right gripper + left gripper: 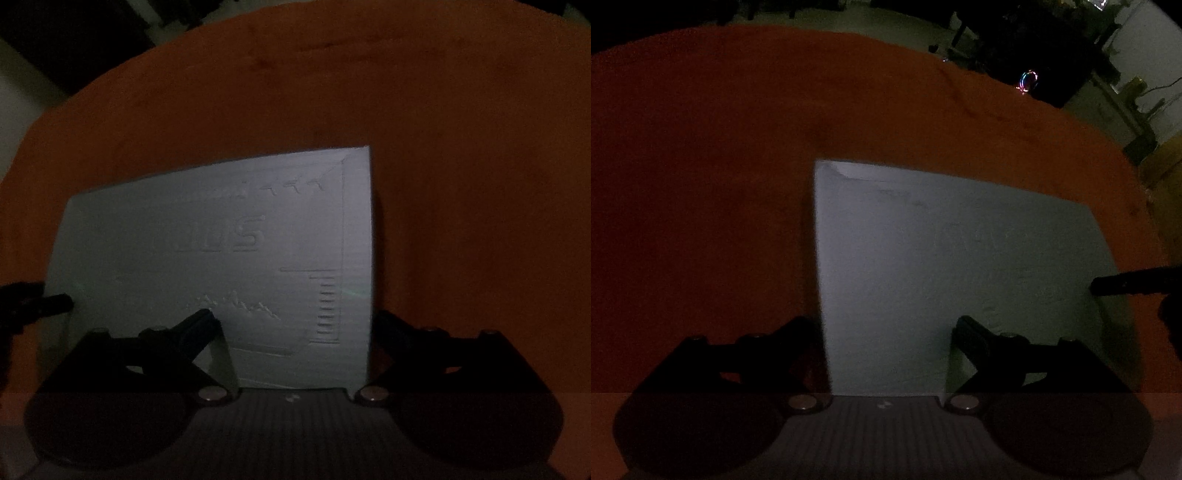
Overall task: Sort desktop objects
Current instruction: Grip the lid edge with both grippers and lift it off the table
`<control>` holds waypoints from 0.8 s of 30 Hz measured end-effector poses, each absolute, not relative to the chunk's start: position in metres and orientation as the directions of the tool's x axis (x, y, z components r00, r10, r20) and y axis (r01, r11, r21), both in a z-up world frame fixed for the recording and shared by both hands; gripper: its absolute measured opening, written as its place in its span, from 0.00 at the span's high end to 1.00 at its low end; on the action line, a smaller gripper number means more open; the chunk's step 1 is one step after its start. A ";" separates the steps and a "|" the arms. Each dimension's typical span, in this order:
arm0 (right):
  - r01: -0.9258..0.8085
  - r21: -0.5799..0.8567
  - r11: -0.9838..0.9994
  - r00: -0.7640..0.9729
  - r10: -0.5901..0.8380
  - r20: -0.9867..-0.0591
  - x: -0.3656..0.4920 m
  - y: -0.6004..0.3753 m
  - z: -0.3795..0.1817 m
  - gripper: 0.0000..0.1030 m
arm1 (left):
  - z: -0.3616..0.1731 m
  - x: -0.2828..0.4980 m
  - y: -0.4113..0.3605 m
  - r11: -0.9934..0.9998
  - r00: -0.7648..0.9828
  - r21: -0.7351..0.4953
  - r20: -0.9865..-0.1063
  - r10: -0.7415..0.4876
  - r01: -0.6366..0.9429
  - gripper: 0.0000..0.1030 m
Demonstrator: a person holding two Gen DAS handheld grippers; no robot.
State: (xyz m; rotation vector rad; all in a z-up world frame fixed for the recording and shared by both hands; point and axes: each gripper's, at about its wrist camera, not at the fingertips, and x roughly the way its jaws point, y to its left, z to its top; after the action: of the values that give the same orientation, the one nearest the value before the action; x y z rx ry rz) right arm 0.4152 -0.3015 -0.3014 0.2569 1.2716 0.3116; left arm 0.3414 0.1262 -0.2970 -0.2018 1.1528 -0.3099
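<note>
Nearest in the left wrist view, the left gripper (886, 325) points steeply down with its jaws wide apart: one finger stands over the red cloth (701, 166) just outside the left edge of a pale grey box (942, 258), the other over the box's top, so the edge lies between them and neither pad visibly presses on it. In the right wrist view the right gripper (295, 317) is posed as a mirror of that, jaws spread; its left finger lies over the box (221, 251) lid and its right finger sits just beyond the box's right edge, over the cloth (461, 147). I cannot tell whether that finger touches the side. The box lies flat on the cloth, spanning the space between both grippers. Its lid shows embossed lettering, small zigzag marks and a ladder-like scale near the right edge, too dim to read. At the right edge of the left view a dark finger of the right gripper reaches onto the box; the left gripper's tip shows likewise at the left of the right view. Beyond the box the cloth runs bare to the table's far edge. Past that lie a dim floor and dark furniture (1034, 48), with a small coloured light ring (1029, 80).
</note>
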 end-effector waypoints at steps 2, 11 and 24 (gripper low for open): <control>-0.072 0.374 0.925 0.246 0.379 -0.892 0.415 -0.307 -0.303 0.05 | -0.299 0.339 0.131 0.933 0.361 -0.335 -0.861 -0.359 0.128 0.18; -0.067 0.374 0.925 0.231 0.379 -0.896 0.422 -0.291 -0.300 0.01 | -0.298 0.335 0.126 0.924 0.331 -0.362 -0.863 -0.381 0.118 0.11; -0.062 0.372 0.926 0.313 0.372 -0.874 0.437 -0.302 -0.268 0.01 | -0.277 0.352 0.104 0.948 0.356 -0.290 -0.879 -0.319 0.133 0.09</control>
State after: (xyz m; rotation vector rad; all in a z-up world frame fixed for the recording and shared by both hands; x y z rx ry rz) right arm 0.4374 -0.3019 -0.2681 0.2921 1.2239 0.2915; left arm 0.3515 0.1035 -0.2767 -0.1793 1.1725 -0.2937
